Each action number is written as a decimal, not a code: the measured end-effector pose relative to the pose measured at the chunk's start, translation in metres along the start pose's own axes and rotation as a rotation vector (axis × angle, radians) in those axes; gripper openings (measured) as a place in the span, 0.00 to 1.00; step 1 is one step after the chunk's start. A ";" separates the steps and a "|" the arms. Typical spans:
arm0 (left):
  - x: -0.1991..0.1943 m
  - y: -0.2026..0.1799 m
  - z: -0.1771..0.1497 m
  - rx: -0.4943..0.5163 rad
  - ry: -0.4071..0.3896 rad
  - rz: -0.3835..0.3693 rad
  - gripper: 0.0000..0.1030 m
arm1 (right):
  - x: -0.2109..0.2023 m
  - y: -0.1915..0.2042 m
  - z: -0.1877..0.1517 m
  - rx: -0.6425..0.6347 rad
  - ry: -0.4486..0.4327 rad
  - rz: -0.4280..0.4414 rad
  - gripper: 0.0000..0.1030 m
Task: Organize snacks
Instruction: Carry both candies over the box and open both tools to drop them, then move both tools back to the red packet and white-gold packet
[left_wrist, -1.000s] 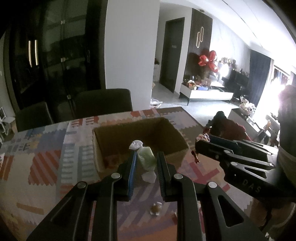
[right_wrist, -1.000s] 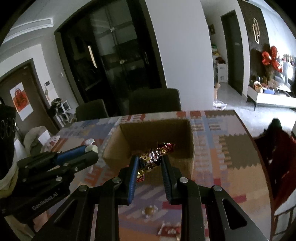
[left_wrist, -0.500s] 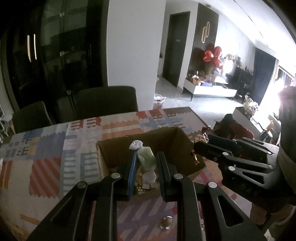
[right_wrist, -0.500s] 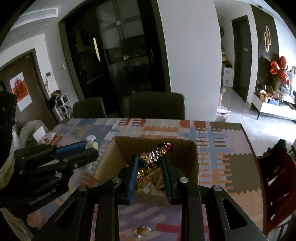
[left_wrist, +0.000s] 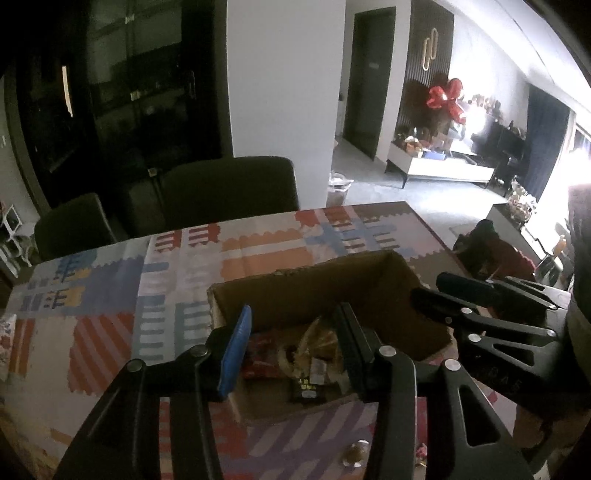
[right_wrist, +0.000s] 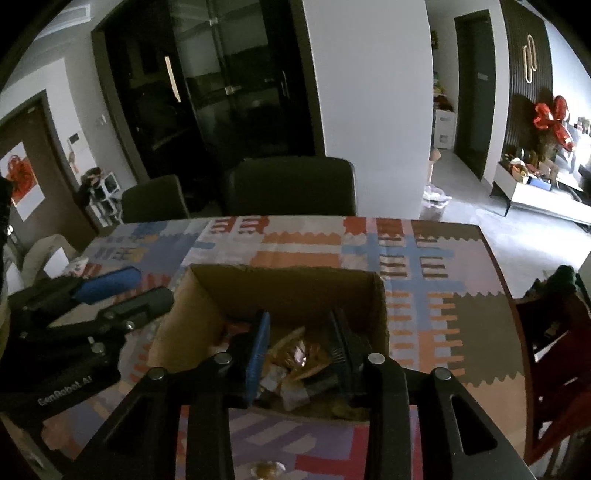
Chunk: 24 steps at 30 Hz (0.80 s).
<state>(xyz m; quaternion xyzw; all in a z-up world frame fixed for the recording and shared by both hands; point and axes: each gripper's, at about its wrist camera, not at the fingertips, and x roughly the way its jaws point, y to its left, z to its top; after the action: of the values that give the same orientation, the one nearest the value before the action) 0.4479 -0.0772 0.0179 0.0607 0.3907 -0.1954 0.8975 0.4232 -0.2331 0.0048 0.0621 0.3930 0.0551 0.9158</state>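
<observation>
An open cardboard box (left_wrist: 295, 291) (right_wrist: 288, 291) stands on the patterned tablecloth with several wrapped snacks (left_wrist: 314, 347) (right_wrist: 295, 354) piled inside. My left gripper (left_wrist: 294, 314) (right_wrist: 147, 286) hangs over the box's near-left part; its jaws are opening and nothing is between them. Over the near side of the box my right gripper (right_wrist: 300, 317) (left_wrist: 432, 288) is also opening, holding nothing, with the snack pile showing through the gap below. A loose round candy (left_wrist: 354, 452) (right_wrist: 266, 470) lies on the cloth in front of the box.
Two dark chairs (left_wrist: 229, 188) (left_wrist: 70, 225) stand at the table's far edge. A red chair with dark cloth on it (right_wrist: 554, 325) is at the right edge. A small red wrapper (left_wrist: 421, 450) lies near the loose candy. Patterned cloth (right_wrist: 424, 266) stretches beyond the box.
Both grippers moved forward over the box. The green and white candy left the left jaws, the red and gold wrapper left the right jaws, and both pairs of jaws widened.
</observation>
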 end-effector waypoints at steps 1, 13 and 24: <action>-0.003 -0.002 -0.002 0.008 -0.003 -0.003 0.45 | -0.003 -0.001 -0.002 0.007 -0.001 0.002 0.33; -0.049 -0.036 -0.014 0.090 -0.089 -0.042 0.45 | -0.055 -0.008 -0.020 0.049 -0.039 0.023 0.34; -0.063 -0.072 -0.038 0.169 -0.089 -0.118 0.46 | -0.088 -0.022 -0.060 0.114 -0.049 -0.009 0.34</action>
<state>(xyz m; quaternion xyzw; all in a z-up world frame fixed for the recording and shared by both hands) 0.3549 -0.1148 0.0406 0.1042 0.3353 -0.2825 0.8927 0.3203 -0.2635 0.0232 0.1139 0.3732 0.0267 0.9203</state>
